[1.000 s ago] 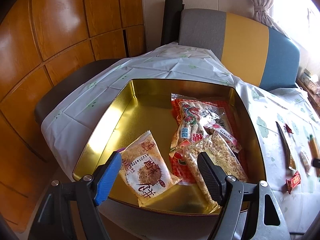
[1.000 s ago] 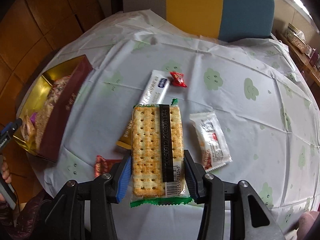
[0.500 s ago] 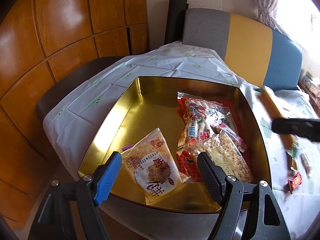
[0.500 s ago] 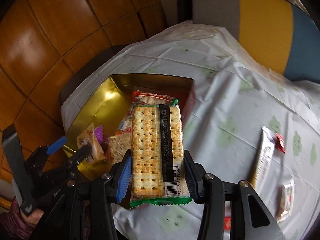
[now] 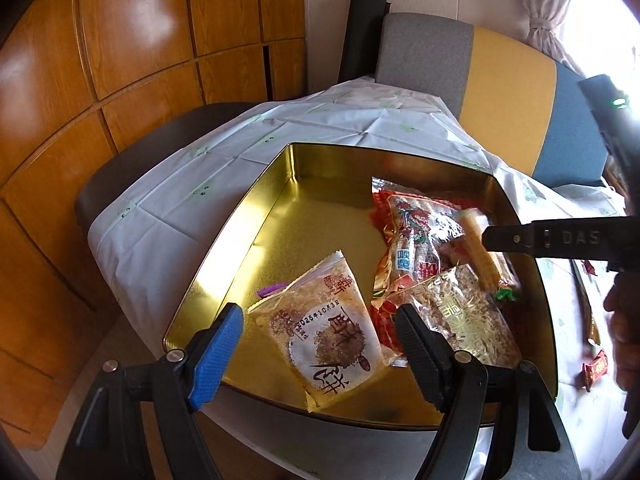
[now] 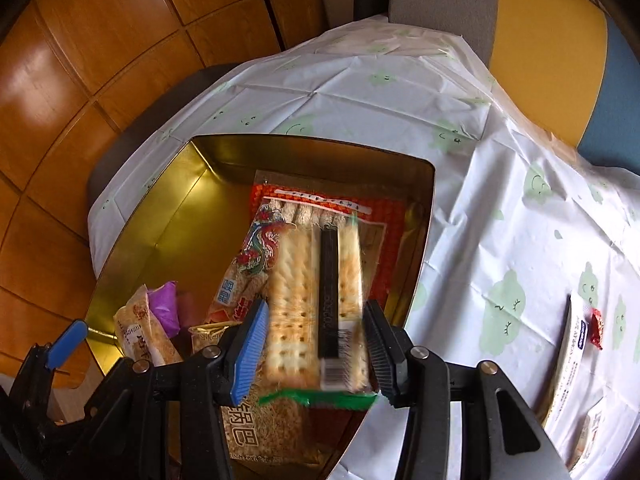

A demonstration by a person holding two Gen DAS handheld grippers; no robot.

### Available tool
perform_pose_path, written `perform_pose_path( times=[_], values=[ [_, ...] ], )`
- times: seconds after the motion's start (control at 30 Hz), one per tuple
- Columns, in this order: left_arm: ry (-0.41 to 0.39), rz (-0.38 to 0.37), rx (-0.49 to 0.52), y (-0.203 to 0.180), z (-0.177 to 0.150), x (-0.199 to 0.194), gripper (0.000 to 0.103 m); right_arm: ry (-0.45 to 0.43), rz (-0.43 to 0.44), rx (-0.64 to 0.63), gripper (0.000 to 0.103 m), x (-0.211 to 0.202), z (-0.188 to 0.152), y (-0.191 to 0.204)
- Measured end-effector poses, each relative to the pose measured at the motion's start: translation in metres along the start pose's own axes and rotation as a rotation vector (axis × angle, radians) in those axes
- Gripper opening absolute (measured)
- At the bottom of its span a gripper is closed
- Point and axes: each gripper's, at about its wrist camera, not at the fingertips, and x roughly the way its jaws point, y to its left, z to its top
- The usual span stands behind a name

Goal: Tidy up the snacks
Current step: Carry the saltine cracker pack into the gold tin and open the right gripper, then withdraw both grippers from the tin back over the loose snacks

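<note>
Your right tongs (image 6: pixel 316 350) are clenched on a cracker pack (image 6: pixel 316 300), carrying it above the gold tin (image 6: pixel 168 200) on the counter (image 6: pixel 500 208); the pack's long axis runs straight out from the pads, toward the tin's far wall, over the red-printed snack bag (image 6: pixel 320 208) and the rice-crisp bag (image 5: pixel 464 312) already inside. Your left tongs (image 5: pixel 320 344) hang released and empty at the tin's near rim, over the packet with the round brown print (image 5: pixel 332 340), with bare gold floor off to their left; the right hand is the one placed to set the crackers down. The pack is motion-blurred, so its exact height above the bags cannot be judged, and its near end is cut off by the pads. More wrapped snacks lie well apart on the cloth, partly cropped at the edge.
</note>
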Motion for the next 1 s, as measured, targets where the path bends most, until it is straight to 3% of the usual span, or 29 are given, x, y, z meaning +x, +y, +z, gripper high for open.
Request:
perform_pose_path(
  times=[0.33,0.67,1.0],
  values=[
    [-0.010,0.001,0.012,-0.004,-0.001,-0.005,0.079,-0.077,0.020,-0.001,0.049,-0.026,-0.020,-0.002],
    [-0.030,-0.009,0.036,-0.013,0.001,-0.016,0.079,-0.168,-0.061,-0.018,0.049,-0.066,-0.056,-0.016],
    [-0.039,-0.022,0.079,-0.030,0.002,-0.023,0.078,-0.163,-0.153,-0.004,0.049,-0.093,-0.105,-0.058]
  ],
)
